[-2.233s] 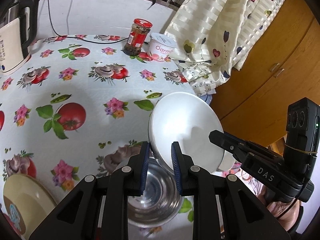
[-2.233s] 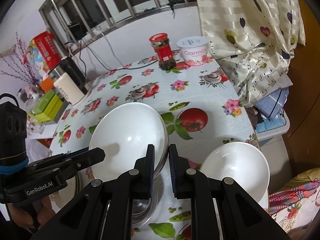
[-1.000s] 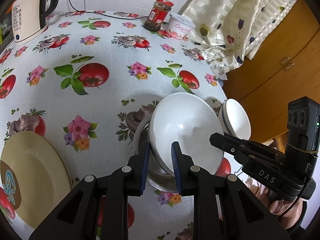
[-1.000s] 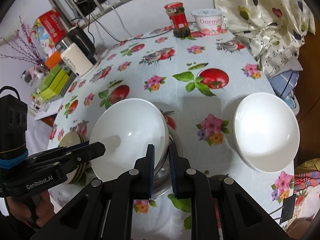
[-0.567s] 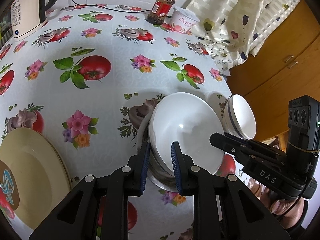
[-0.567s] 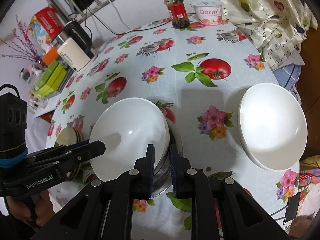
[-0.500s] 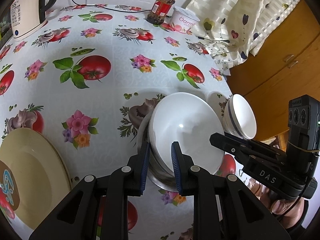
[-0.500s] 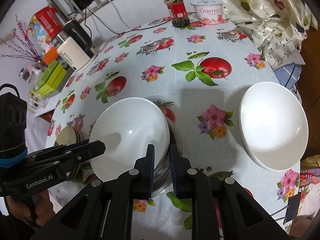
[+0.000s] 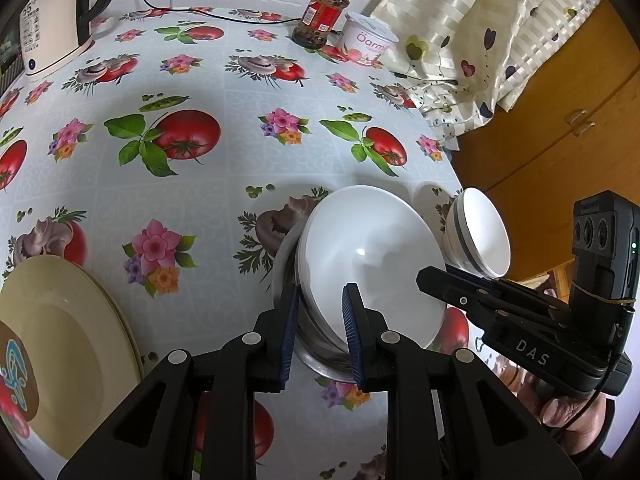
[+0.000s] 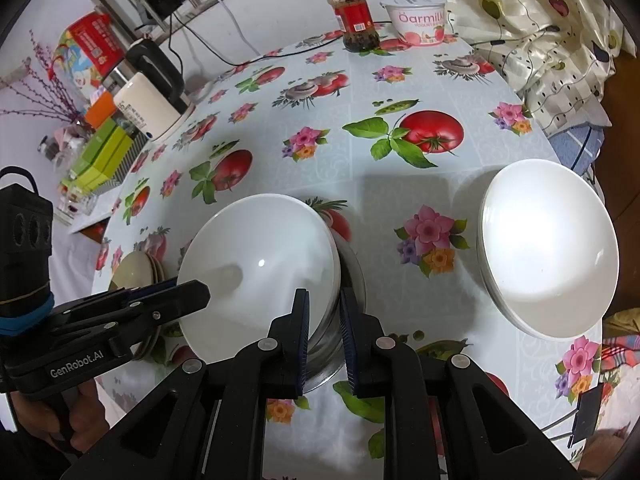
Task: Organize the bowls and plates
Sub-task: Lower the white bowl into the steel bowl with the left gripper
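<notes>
Each gripper is nearly closed on the stacked rims: the left gripper (image 9: 320, 330) clamps the white bowl (image 9: 370, 264) and steel bowl (image 9: 316, 354) at their 7 o'clock edge, and the right gripper (image 10: 324, 334) clamps them at 5 o'clock. The stack appears seated on the tablecloth (image 9: 200, 184) at table centre, nearer the 6 o'clock edge. The set-down step appears complete; the next move calls for opening both grippers and withdrawing without tilting the stack.

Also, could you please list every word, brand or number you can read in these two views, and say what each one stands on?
"Öarmilk": yogurt tub by the red-lidded jar.
"DAS": body of the right gripper, seen from the left wrist.
"GenRobot.AI": body of the left gripper, seen from the right wrist.
"55": side of the white kettle; the smaller print below it is too blurred.
Jar label and red box: print too small to read.
</notes>
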`<state>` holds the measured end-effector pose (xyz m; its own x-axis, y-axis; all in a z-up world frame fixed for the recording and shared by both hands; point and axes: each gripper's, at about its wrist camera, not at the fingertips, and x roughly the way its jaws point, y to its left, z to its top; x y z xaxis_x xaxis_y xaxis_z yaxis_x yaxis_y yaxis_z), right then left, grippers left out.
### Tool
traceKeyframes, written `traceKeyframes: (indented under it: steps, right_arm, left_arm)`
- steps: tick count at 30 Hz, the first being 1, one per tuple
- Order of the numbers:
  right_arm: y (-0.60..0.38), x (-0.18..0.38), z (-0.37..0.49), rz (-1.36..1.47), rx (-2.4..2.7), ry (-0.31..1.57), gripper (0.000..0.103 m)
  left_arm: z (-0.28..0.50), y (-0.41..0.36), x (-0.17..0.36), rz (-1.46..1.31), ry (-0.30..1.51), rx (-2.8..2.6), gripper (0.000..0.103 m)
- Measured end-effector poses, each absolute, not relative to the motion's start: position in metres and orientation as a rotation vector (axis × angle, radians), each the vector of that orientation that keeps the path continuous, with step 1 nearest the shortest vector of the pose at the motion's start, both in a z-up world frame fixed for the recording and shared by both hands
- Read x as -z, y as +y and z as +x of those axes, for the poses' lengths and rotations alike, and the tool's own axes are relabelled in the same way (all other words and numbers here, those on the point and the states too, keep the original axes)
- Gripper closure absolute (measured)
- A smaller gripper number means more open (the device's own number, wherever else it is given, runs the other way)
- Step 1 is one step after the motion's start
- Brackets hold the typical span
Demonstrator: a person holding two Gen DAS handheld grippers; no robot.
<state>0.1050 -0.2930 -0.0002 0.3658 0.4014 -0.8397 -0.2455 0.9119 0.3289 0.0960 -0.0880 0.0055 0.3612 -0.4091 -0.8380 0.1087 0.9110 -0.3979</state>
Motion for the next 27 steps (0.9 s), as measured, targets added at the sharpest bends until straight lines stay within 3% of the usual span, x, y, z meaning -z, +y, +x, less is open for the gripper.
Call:
traceKeyframes:
  steps: [27]
  right_arm:
    - [-0.316,-0.030,0.103,0.194,-0.404,1.023,0.069]
  left_arm:
    - [0.093,-0.080,-0.032,-0.276,1.045,0.332,0.080]
